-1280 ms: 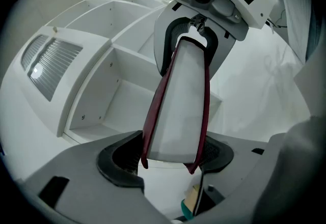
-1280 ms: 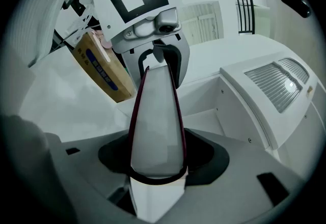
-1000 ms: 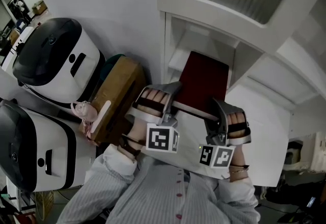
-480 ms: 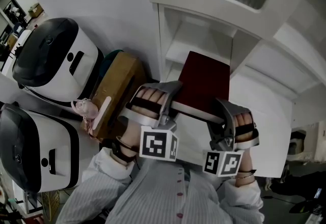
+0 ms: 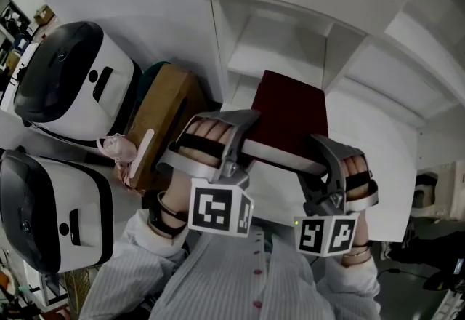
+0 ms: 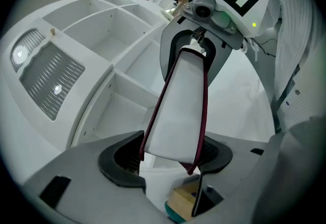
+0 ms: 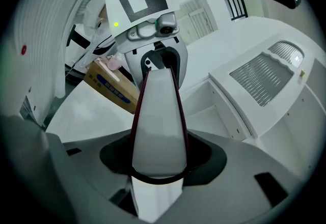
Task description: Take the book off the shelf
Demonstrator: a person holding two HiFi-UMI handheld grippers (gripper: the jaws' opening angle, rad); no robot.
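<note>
A dark red book hangs in front of the white shelf unit, clear of its open compartment. My left gripper is shut on the book's left end and my right gripper on its right end. In the left gripper view the book runs away from the left gripper, page edges showing, with the right gripper at its far end. In the right gripper view the book sits between the jaws of the right gripper, which have just been closing on it.
Two white and black machines stand at the left. A brown cardboard box with a pink item leans between them and the shelf. A white cabinet top lies right of the book.
Both grippers have drawn the book out of the shelf compartment toward me and a little upward. More of the bare shelf board shows behind it.
</note>
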